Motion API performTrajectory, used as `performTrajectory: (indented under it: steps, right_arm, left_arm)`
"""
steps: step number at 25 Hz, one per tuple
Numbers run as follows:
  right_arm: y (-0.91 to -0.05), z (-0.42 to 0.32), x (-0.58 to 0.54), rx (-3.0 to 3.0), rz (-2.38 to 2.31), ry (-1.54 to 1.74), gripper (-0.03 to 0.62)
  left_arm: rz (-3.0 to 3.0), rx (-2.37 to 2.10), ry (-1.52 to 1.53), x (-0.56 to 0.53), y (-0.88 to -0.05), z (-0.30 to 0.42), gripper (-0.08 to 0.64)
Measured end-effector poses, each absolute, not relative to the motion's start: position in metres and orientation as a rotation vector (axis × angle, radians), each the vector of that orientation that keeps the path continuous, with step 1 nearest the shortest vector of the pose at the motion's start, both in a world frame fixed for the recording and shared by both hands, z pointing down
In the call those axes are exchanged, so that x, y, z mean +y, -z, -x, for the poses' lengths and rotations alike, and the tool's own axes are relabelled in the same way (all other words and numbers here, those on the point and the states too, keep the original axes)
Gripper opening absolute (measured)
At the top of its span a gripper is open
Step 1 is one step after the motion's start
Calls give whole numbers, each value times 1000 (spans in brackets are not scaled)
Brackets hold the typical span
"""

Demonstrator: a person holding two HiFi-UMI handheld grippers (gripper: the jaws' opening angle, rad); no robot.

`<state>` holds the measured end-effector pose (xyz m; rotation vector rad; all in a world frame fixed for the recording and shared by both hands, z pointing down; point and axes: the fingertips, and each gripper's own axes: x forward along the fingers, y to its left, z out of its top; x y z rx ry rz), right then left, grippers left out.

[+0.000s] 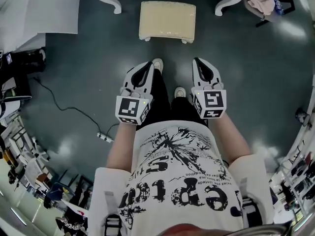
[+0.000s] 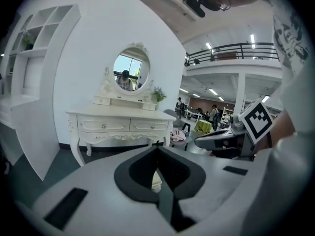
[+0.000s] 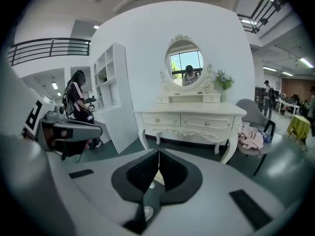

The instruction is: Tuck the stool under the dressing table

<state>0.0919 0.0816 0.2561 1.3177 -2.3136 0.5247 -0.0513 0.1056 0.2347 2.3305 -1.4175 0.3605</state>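
Note:
The cream padded stool (image 1: 167, 20) stands on the dark floor in front of the white dressing table (image 1: 114, 0), out from between its legs. I hold both grippers side by side at waist height, well short of the stool and not touching it. My left gripper (image 1: 148, 65) is shut with nothing in it, and so is my right gripper (image 1: 199, 61). In the left gripper view the jaws (image 2: 158, 154) meet in a line, pointing at the dressing table (image 2: 123, 124). The right gripper's jaws (image 3: 158, 154) meet likewise, with the table (image 3: 192, 119) and its oval mirror (image 3: 186, 68) ahead.
A chair with pink clothes (image 1: 261, 1) stands right of the table. A white shelf unit (image 3: 110, 87) stands to its left. A power strip with cable (image 1: 104, 137) lies on the floor at left. Cluttered racks line both lower edges. My shoes (image 1: 157, 63) face the stool.

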Motion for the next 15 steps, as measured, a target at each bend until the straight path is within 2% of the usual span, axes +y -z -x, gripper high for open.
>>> performTrajectory:
  steps: [7, 15]
  right_arm:
    - [-356, -63, 31, -2203, -1306, -600, 17]
    - [-487, -53, -8, -2103, -1390, -710, 17]
  left_arm:
    - [-2171, -1314, -313, 41, -338, 80, 21]
    - [-2195, -1167, -432, 4, -457, 61, 21]
